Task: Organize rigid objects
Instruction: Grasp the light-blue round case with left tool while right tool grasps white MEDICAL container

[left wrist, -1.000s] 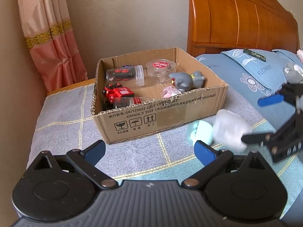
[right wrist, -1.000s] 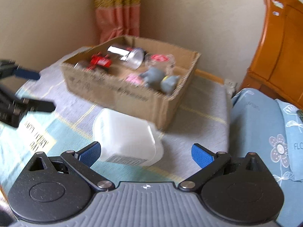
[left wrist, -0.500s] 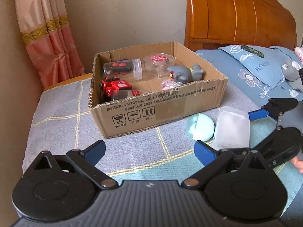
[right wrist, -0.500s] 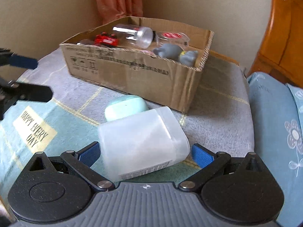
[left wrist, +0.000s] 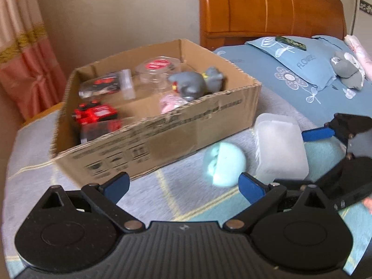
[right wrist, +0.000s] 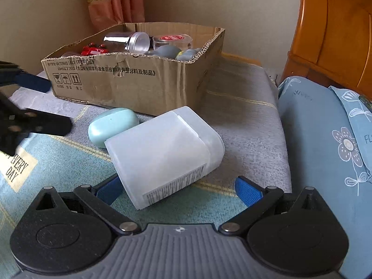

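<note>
A frosted white plastic container (right wrist: 165,153) lies on its side on the blanket between the fingers of my right gripper (right wrist: 179,188), which is open around it. It also shows in the left wrist view (left wrist: 280,148). A mint green case (right wrist: 112,125) lies just beyond it, in front of the cardboard box (right wrist: 130,83). In the left wrist view the case (left wrist: 224,164) sits ahead of my left gripper (left wrist: 183,183), which is open and empty. The box (left wrist: 186,130) holds jars, a red toy and a grey toy.
A wooden headboard (left wrist: 267,7) and blue pillows (left wrist: 302,53) with a grey plush (left wrist: 346,69) are to the right. A pink curtain (left wrist: 23,65) hangs at the left. The right gripper shows in the left wrist view (left wrist: 341,153).
My right gripper has lowered the white container onto the blanket beside the mint case and stays open around it. My left gripper has shifted closer to the box.
</note>
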Demonstrator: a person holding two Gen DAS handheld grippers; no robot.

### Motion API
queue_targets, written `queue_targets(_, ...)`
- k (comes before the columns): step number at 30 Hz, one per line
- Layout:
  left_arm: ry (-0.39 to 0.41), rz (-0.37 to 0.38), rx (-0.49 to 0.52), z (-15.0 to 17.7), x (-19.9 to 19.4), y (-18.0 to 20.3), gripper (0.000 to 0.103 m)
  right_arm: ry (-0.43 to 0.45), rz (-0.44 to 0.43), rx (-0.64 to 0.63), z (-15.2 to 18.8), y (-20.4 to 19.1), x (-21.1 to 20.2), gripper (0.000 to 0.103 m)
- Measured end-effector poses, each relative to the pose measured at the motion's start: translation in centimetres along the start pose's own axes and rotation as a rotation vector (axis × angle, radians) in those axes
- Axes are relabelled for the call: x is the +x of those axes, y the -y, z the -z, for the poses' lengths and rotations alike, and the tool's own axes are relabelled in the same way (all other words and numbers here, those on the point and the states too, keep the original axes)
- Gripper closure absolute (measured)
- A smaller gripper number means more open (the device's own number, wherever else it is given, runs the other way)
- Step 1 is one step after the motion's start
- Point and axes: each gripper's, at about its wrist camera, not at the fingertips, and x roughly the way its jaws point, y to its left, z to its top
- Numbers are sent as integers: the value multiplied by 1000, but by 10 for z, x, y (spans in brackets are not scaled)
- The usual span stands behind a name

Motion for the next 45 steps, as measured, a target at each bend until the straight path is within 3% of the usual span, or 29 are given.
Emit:
queue_targets(8,-32,91,12,-3,31,9,3,39,3,4,5,-1,0,0)
queue_targets(21,-41,28,-29,15,33,-14,3,57,-9,-8,7,0,-1,0)
queue_targets(26,-11,68,8,8,40,2,8,67,-9,-6,8,0,0,0)
queue_targets(28,11,78,21,7,40,9,16,67,-8,-7,8,0,0,0)
queue_targets(33,31,76,22,3,44,19,18,68,-11,-9,8,0,0,0)
queue_targets(37,43,82,19,3,40,23,42,76,-12,-9,9,0,0,0)
queue_targets(45,38,68,6,4,37,24,45,76,-13,-11,9,0,0,0)
